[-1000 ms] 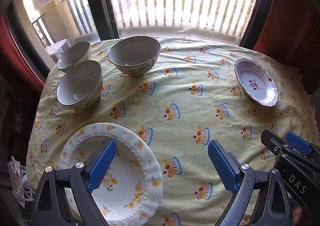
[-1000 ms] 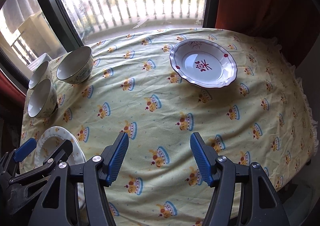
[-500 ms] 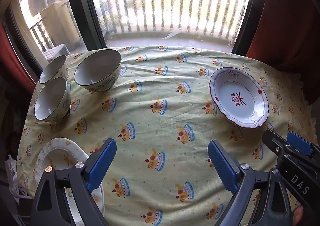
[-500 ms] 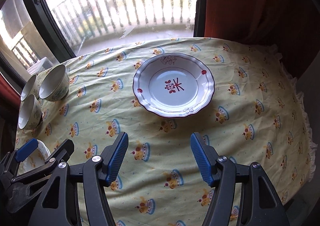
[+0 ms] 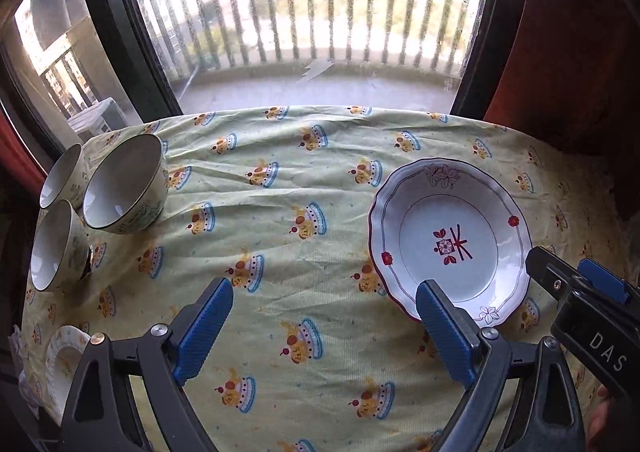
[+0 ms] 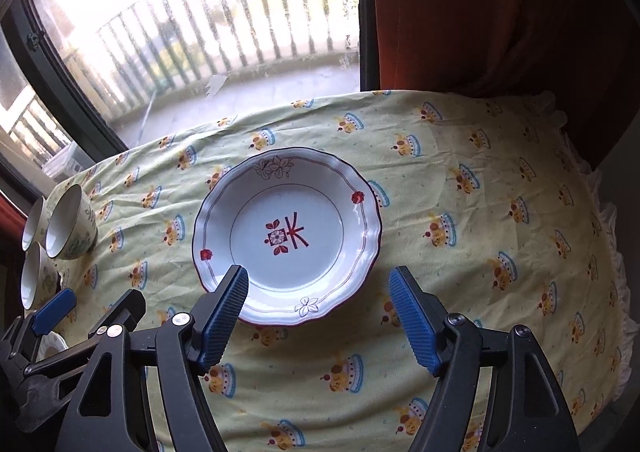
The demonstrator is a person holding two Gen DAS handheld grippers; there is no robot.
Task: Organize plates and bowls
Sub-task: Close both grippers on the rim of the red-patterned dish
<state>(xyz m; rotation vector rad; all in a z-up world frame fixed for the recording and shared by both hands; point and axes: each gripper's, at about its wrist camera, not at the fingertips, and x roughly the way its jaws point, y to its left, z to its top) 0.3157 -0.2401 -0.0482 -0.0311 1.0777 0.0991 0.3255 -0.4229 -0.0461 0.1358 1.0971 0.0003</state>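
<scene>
A white plate with a red rim and a red flower mark [image 6: 286,236] lies on the yellow tablecloth [image 6: 460,180], just ahead of my open, empty right gripper [image 6: 320,316]. It also shows at the right in the left wrist view [image 5: 450,240]. My left gripper [image 5: 324,328] is open and empty above the cloth, its right finger over the plate's near rim. Three bowls [image 5: 124,188] stand together at the far left; they show in the right wrist view too [image 6: 70,224]. A cream plate with yellow flowers [image 5: 60,364] lies at the near left edge.
A window with a dark frame [image 5: 132,36] and a balcony railing lies beyond the table's far edge. A red curtain [image 6: 500,20] hangs at the back right. The right gripper's body [image 5: 592,312] shows at the right of the left wrist view.
Both grippers have swung to the right. The red-rimmed plate now sits close in front of the right gripper. The cream plate has slid to the left edge of view.
</scene>
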